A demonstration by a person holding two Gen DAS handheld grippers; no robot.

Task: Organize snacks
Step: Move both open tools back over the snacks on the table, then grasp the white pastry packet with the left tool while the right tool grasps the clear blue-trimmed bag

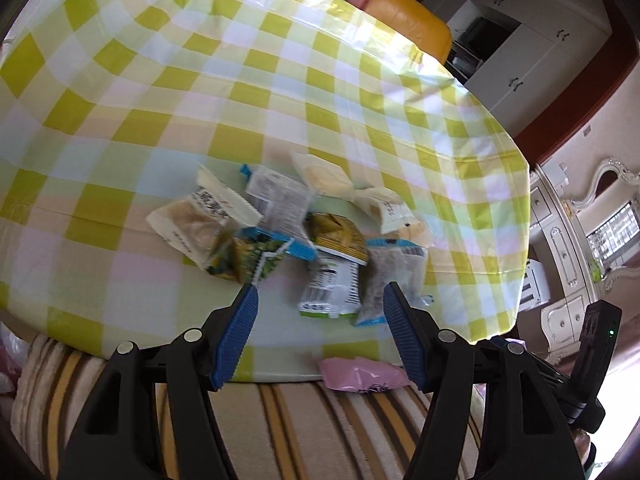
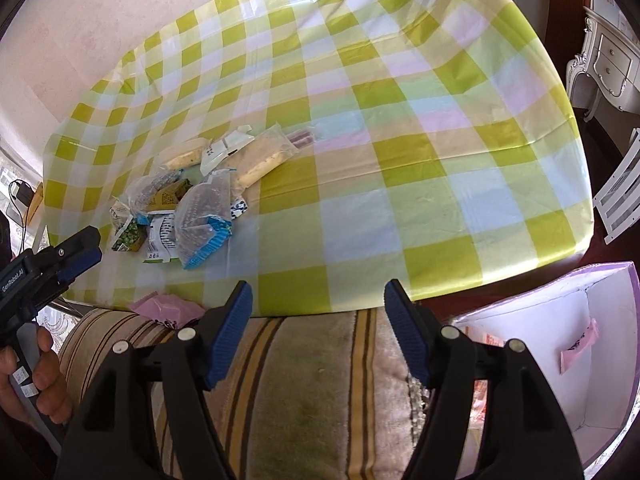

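The snacks lie in a loose heap on the checked tablecloth near its front edge: clear packs with blue ends, green packs, pale biscuit packs. In the left wrist view they sit at 12 o'clock, just beyond the left gripper, released and empty. The right gripper, also released and empty, hangs over the table edge; the heap is at its 10 o'clock. The cloth from 12 to 2 is bare. A pink-rimmed box stands at 4 o'clock, one pink pack inside.

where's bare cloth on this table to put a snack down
The checked tablecloth is bare from the snack pile across to the edge by the white box, and behind the pile toward the wall. It is crowded only at the pile, beside the left gripper.
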